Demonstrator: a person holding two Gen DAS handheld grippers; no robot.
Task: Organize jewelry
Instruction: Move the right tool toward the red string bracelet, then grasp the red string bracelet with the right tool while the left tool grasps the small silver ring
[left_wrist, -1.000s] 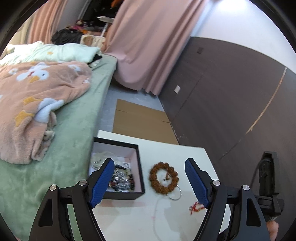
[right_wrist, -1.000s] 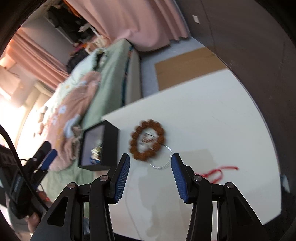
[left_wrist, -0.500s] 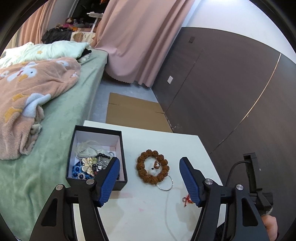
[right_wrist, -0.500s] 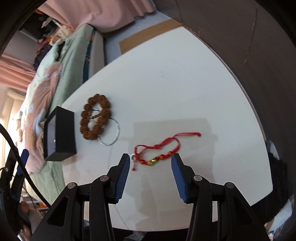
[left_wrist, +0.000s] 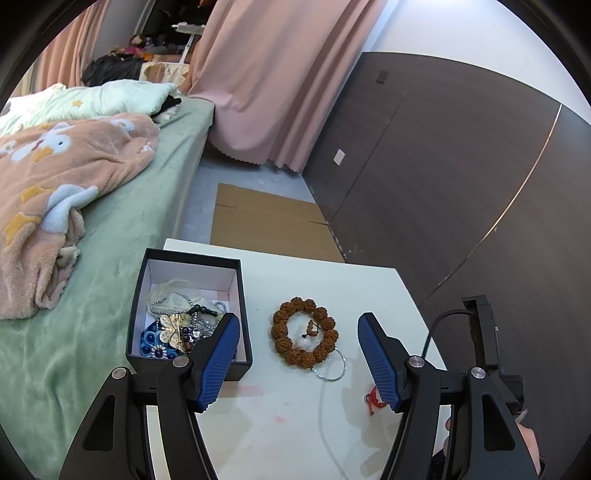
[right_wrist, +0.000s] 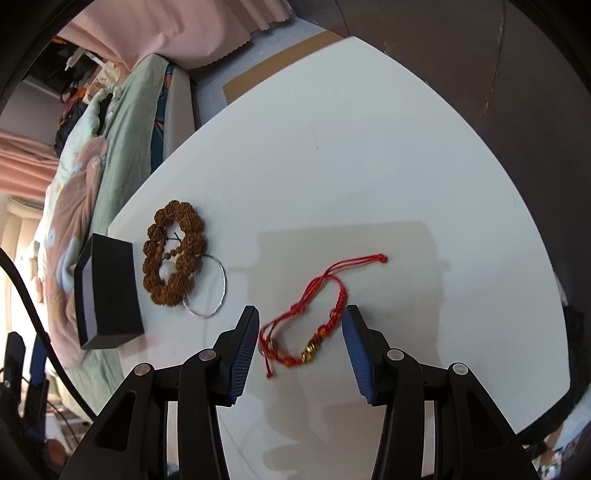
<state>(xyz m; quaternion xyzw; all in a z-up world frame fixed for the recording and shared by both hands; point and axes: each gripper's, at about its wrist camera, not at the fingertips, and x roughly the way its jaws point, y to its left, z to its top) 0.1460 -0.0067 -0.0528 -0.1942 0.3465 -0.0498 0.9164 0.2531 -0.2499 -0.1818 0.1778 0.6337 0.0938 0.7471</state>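
A black jewelry box with a white inside holds several pieces of jewelry at the white table's left edge; it also shows in the right wrist view. A brown beaded bracelet lies beside it, with a thin silver ring touching it. A red cord bracelet with gold beads lies on the table, its near end between the fingers of my open right gripper. My left gripper is open and empty above the table's near side.
A bed with a green sheet and a pink blanket runs along the table's left. Flat cardboard lies on the floor beyond the table. A dark wall stands at the right. Pink curtains hang behind.
My right gripper has swung from the beaded bracelet to the red cord bracelet and come down around its near end. My left gripper has drawn back and tilted, showing the inside of the box.
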